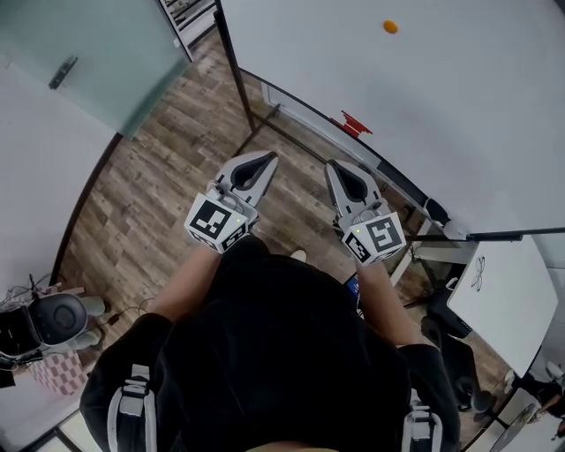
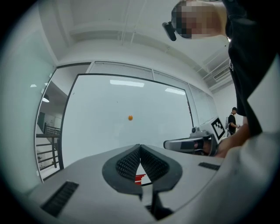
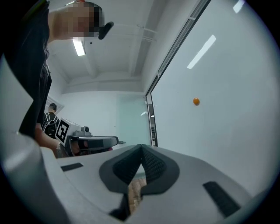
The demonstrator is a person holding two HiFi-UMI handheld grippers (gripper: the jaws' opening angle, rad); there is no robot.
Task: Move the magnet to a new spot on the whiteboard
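Observation:
A small orange round magnet [image 1: 390, 26] sticks on the large whiteboard [image 1: 441, 97]; it also shows in the left gripper view [image 2: 130, 117] and the right gripper view [image 3: 196, 101]. Both grippers are held level in front of the person, well short of the board. My left gripper [image 1: 270, 159] has its jaw tips touching, nothing between them [image 2: 140, 146]. My right gripper [image 1: 331, 165] is likewise shut and empty [image 3: 141, 146]. Each gripper sees the other beside it.
A red object [image 1: 355, 123] lies on the tray [image 1: 318, 119] at the whiteboard's foot. A frosted glass door [image 1: 97, 53] stands at the left, wood floor [image 1: 159, 203] below. A white table [image 1: 499, 296] and a dark chair [image 1: 455, 349] are at the right. Another person [image 2: 232, 120] stands far off.

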